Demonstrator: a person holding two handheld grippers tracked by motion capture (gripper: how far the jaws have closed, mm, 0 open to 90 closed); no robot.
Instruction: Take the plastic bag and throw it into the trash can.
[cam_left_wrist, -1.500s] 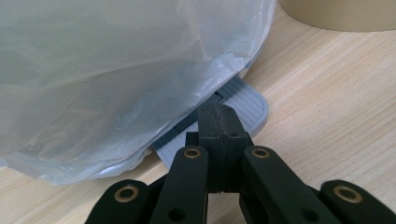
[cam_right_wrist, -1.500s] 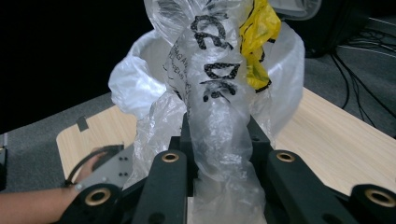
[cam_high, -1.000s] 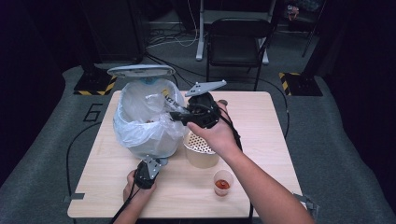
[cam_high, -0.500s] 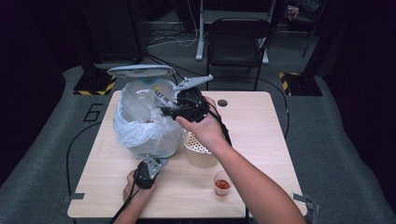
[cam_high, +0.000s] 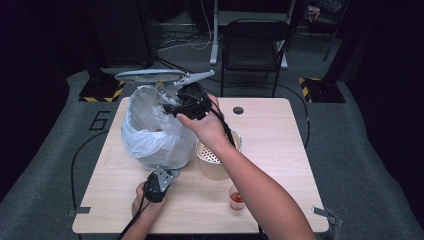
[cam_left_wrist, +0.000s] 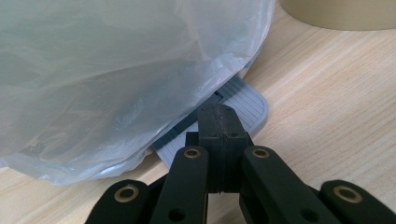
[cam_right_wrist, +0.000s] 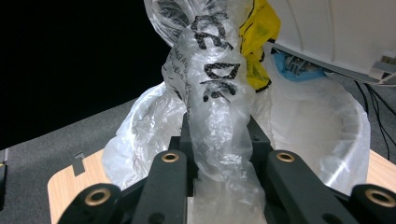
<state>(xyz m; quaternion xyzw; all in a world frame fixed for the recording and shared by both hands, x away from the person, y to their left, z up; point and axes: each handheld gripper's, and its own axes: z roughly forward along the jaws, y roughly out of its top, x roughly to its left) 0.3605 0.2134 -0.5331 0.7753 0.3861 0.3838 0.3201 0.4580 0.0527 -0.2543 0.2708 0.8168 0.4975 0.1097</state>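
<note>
Holding a twisted clear bag (cam_right_wrist: 217, 116) with black print and a yellow scrap, the right gripper (cam_high: 172, 109) sits above the open mouth of the bin (cam_high: 165, 145), jaws pinched on the plastic. In the right gripper view the bag rises straight up from between the jaws, in front of the bin's liner (cam_right_wrist: 308, 121) and the raised white lid (cam_right_wrist: 327, 28). In the high view the lid (cam_high: 150, 75) stands tipped up at the bin's far side, and the right hand (cam_high: 205, 125) reaches in over the strainer cup (cam_high: 215, 160).

Left gripper (cam_high: 159, 181) rests low at the bin's near foot, jaws pressed together with nothing between them. In the left gripper view the jaw tips lie on the grey ribbed pedal (cam_left_wrist: 243, 100) that sticks out from under the liner (cam_left_wrist: 116, 70); they look to be touching it. Left hand (cam_high: 145, 202) is at the table's near edge.

The bin stands on the left half of the wooden table (cam_high: 280, 145), liner draped over its rim. The strainer cup is just right of the bin. A small clear cup (cam_high: 236, 197) with red stuff inside sits nearer the front edge, just beside the right forearm.
</note>
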